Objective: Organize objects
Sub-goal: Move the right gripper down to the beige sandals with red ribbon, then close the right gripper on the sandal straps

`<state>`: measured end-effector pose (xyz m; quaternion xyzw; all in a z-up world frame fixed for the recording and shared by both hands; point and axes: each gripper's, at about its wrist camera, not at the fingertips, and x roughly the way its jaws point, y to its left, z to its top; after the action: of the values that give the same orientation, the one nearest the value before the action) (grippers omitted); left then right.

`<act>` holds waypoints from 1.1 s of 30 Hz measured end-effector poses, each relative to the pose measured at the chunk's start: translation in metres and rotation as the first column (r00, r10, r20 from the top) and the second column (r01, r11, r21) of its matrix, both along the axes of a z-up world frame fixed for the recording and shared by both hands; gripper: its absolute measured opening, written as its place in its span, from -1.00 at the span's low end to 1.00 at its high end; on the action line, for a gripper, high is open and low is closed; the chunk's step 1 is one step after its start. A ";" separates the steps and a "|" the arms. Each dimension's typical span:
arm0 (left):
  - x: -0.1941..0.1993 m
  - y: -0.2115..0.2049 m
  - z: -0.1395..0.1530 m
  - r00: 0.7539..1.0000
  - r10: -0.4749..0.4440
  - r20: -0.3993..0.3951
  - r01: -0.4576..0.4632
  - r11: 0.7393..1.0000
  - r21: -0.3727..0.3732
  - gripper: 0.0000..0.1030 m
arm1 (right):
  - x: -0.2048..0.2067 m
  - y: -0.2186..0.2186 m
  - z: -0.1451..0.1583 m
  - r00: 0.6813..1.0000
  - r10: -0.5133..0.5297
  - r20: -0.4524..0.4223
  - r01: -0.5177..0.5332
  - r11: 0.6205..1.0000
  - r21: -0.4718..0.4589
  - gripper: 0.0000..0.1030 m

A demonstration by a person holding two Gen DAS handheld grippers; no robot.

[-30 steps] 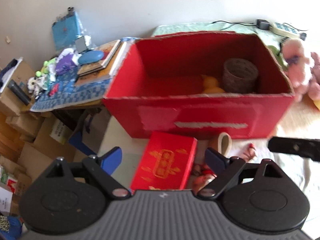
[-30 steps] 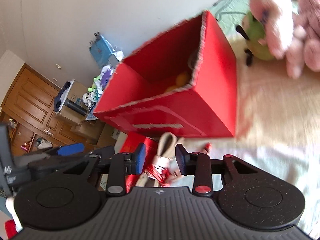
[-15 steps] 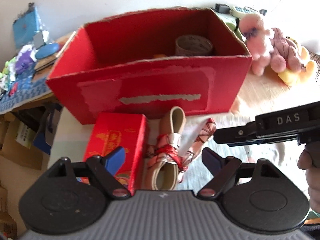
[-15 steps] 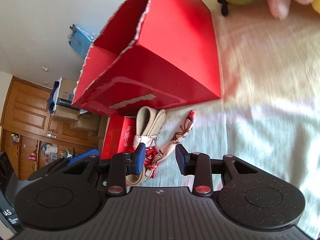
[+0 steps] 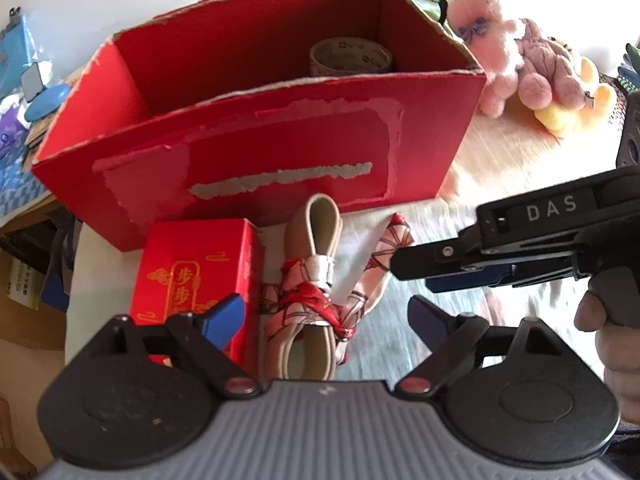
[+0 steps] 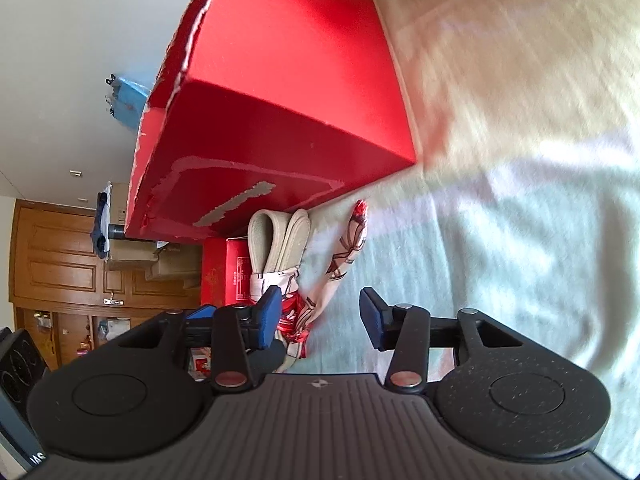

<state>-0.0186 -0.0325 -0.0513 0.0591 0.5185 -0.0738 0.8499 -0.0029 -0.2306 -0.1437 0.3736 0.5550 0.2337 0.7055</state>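
The strap (image 5: 314, 280) is a beige loop of flat, smooth band, folded long, with a silky red-and-pink scarf (image 5: 320, 304) knotted around its middle. It lies on a pale woven cloth (image 5: 424, 236), between a small box (image 5: 196, 276) at 9 o'clock and the free scarf tail at 2 o'clock. Its far end nearly touches the big box (image 5: 256, 160) at 12 o'clock.

The left gripper (image 5: 326, 318) has its blue fingers wide apart, holding nothing, with the strap low between them. The right gripper (image 6: 318, 316) is also spread and empty; its left finger (image 6: 268, 316) is just beside the knot.

The small box is glossy red card with gold print. The big box is red cardboard with torn edges and pale patches where tape was peeled.

Only the left view looks inside the big box, where a tape roll (image 5: 350, 56) stands at the back, and shows pink plush toys (image 5: 516, 52) at 2 o'clock, the side of the right gripper (image 5: 500, 252) and a hand (image 5: 612, 332). Only the right view shows the plain side wall of the big box (image 6: 288, 52) and wooden doors (image 6: 60, 256) at 9 o'clock.
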 end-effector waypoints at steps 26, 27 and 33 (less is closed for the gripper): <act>0.010 0.014 -0.031 0.992 -0.098 -0.076 0.091 0.992 -0.085 0.55 | 0.021 0.046 -0.002 0.996 0.077 0.036 -0.075 0.996 -0.040 0.00; 0.012 0.016 -0.032 0.992 -0.097 -0.084 0.090 0.992 -0.086 0.55 | 0.021 0.048 -0.004 0.995 0.088 0.036 -0.086 0.995 -0.055 -0.02; 0.012 0.018 -0.037 0.990 -0.104 -0.092 0.098 0.993 -0.067 0.41 | 0.022 0.051 -0.008 0.992 0.119 0.040 -0.117 0.991 -0.063 -0.24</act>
<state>-0.0064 -0.0147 -0.0887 0.0550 0.5523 -0.1356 0.8207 0.0187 -0.1797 -0.1515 0.3136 0.5674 0.2662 0.7133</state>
